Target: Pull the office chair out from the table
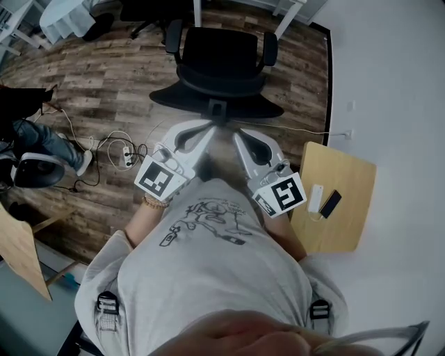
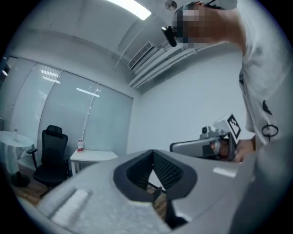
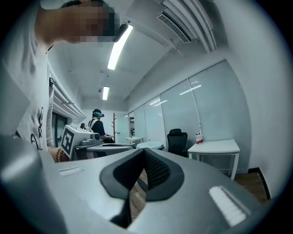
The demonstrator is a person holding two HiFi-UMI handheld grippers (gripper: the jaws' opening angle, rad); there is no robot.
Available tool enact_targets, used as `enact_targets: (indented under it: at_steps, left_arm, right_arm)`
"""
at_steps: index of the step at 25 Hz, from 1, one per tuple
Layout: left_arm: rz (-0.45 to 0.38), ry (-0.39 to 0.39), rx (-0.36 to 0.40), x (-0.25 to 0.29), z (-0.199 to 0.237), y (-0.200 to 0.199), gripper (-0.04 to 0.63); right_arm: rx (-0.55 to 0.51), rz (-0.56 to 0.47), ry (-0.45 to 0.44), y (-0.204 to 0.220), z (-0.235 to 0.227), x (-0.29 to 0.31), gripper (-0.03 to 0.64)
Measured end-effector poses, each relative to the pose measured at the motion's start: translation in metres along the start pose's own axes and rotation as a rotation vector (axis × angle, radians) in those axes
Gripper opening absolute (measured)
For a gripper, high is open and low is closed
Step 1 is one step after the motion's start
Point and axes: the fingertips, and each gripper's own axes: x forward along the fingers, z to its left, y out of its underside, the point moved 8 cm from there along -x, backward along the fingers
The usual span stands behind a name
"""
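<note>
While both grippers are held out level at chest height, the office chair (image 1: 219,66) stands on the wood floor directly ahead of them. Its backrest is turned toward the person and its seat faces the white desk legs (image 1: 197,10) at the top edge of the head view. Whether the seat reaches under that desk: cannot tell.

Left gripper (image 1: 206,125): jaws closed, ribbed pads together, nothing between them (left gripper view (image 2: 153,169)).
Right gripper (image 1: 235,133): jaws closed, likewise empty (right gripper view (image 3: 144,169)).

From the head view the two tips lie close together, just short of the rear of the chair's backrest. No contact with the chair shows in either gripper view.

Surroundings:
- Small wooden side table (image 1: 348,229) to the person's right, carrying a dark phone (image 1: 330,203) and a white object (image 1: 316,198) beside it.
- Cables and a power strip (image 1: 126,154) on the floor to the left.
- Seated person's leg (image 1: 45,139) at the left edge.
- Right gripper view: another black chair (image 3: 177,139) beside a white desk (image 3: 215,147) at the glass wall, and a standing person (image 3: 97,122) in the background.
</note>
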Motion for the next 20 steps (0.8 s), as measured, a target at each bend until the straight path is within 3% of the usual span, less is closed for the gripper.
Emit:
enact_targets:
  at_steps: [20]
  left_arm:
    - [-0.001, -0.011, 0.040, 0.002, -0.010, -0.015, 0.003]
  right_arm:
    - [-0.073, -0.003, 0.011, -0.009, 0.001, -0.008, 0.006]
